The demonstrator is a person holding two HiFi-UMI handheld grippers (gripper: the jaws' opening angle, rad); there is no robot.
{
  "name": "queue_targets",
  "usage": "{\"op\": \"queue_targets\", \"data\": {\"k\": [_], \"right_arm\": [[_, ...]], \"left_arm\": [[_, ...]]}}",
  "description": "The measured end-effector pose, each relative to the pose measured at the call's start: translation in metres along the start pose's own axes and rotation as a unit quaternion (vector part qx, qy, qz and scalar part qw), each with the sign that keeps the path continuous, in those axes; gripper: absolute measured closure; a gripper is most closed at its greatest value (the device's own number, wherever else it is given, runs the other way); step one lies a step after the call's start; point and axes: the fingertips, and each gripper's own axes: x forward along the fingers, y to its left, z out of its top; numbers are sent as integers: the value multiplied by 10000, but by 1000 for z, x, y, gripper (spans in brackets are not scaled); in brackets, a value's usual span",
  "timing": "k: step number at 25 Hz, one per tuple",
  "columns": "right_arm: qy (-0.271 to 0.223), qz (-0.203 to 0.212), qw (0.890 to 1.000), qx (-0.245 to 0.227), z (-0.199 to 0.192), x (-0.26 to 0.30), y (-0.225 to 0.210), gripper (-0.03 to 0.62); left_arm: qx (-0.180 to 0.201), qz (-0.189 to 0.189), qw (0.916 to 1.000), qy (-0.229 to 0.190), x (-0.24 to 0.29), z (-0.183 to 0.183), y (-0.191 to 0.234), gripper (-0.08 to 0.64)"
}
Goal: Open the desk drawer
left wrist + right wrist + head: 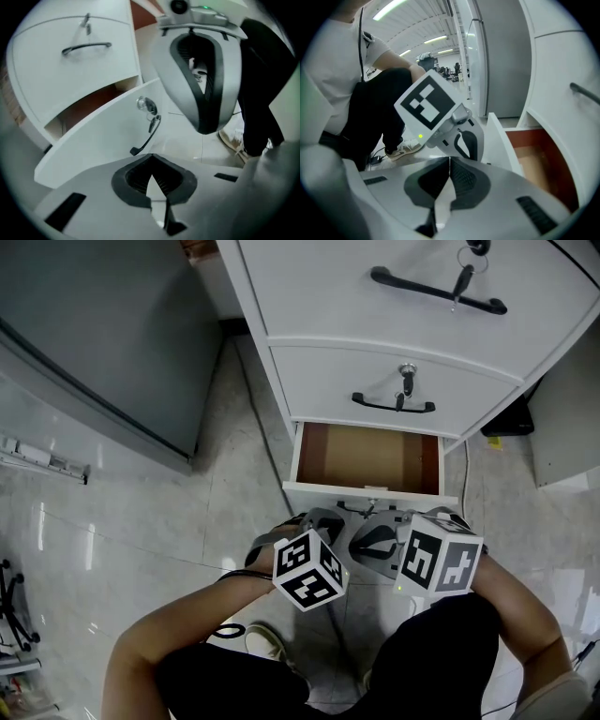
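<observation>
The white cabinet's bottom drawer (298,457) stands pulled out, its brown inside showing. Its white front (103,136) carries a black handle (147,133) and a key lock (145,104). My left gripper (319,523) hovers just in front of that panel, shut, with nothing between its pads (151,159). Beside it on the right, my right gripper (375,538) is also shut and empty; its tips meet (450,161) near the drawer's front corner (499,136). Each gripper view shows the other gripper: the right one (201,79) and the left one (464,143).
Above the open drawer sit the shut middle drawer (394,401) and top drawer (438,292), each with a black handle and a key. A grey cabinet (94,343) stands left. A cable (466,474) runs down the cabinet's right side. The person's shoe (267,641) rests on the tiled floor.
</observation>
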Motion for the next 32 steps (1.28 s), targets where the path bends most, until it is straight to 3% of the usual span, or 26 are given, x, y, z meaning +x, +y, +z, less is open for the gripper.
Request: {"op": "queue_targets", "data": {"k": [4,7,10,15,19,27,32], "right_arm": [[-1,68,10000,34,2,4,-2,575],[-24,106,9999,55,5,7,-3,575],[-27,144,9999,75,7,12,-4,575],[-43,182,9997,127,11,18,-7,575],[42,181,9997,188,7,21,-8,575],[103,242,9995,174,8,24,-6,575],[290,142,9994,119,1,22,-8,575]], "left_arm": [[-902,-40,9959,-17,-3,-3,10,555],[-1543,-237,9877,-62,-5,-6,12,555],[-1906,-333,9810,-114,-6,-9,16,555],[-2218,-354,9744,-138,-9,-14,24,555],[-2638,-398,9636,-162,-9,-16,26,555],[-2822,-484,9578,-241,-8,-10,27,555],[-2765,-499,9590,-369,-12,-1,29,555]]}}
